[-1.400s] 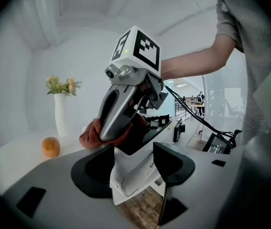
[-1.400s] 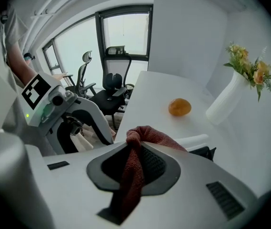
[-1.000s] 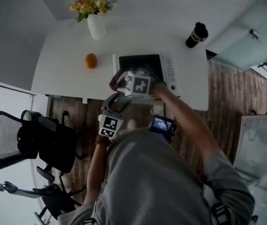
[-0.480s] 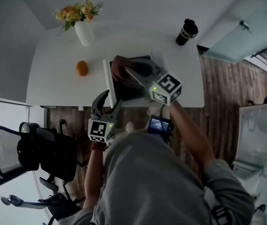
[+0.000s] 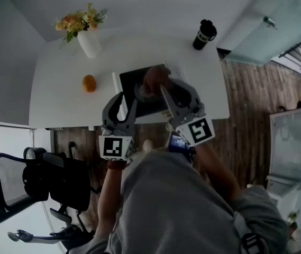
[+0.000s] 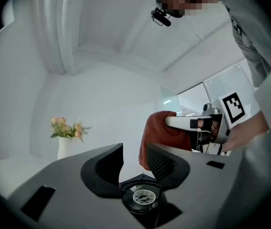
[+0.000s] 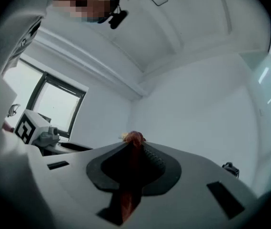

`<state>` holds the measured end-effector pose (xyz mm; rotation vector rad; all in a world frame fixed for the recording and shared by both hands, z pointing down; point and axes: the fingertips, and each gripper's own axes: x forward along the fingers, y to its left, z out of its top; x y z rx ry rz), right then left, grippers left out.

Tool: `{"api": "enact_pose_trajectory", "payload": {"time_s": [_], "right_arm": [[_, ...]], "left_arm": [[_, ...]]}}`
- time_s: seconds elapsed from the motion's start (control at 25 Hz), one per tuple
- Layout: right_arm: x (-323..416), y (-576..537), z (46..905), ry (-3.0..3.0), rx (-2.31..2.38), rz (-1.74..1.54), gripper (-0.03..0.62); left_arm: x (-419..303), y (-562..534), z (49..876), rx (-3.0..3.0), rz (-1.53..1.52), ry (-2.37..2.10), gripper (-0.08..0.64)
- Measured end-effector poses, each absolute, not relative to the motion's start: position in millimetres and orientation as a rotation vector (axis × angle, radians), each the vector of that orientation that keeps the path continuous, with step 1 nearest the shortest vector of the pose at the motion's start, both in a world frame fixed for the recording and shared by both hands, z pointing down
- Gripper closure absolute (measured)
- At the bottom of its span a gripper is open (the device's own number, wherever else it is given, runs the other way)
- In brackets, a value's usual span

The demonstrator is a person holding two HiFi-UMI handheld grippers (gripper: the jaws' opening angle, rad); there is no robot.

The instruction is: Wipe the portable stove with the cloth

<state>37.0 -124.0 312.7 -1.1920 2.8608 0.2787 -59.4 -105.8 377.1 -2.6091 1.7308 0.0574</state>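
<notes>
Right gripper view: ribbed fingers (image 7: 155,161) pinch crumpled cloth (image 7: 134,138).

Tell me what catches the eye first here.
The rust-red cloth, pinched in the right gripper, hangs over the black stove at the near edge of the table. Orange flowers in a white vase stand at the far left corner. An orange lies between vase and stove.

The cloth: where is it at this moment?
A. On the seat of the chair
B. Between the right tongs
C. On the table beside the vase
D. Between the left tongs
B: in the right gripper view the reddish cloth sits pinched between the shut right tongs, and the left gripper view shows it hanging from them in the air.
</notes>
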Motion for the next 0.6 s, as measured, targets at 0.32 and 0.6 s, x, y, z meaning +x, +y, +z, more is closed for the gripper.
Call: {"api": "enact_pose_trajectory", "payload": {"time_s": [0.32,0.6], "right_arm": [[54,-88,348,2.853,-1.340,0.226,0.533],[81,-94,366,2.859,-1.430,0.131,0.534]], "left_arm": [[-39,-93,378,-2.544,0.057,1.784,0.506],[-21,-90,404,-2.578,-0.088,1.790,0.522]]}}
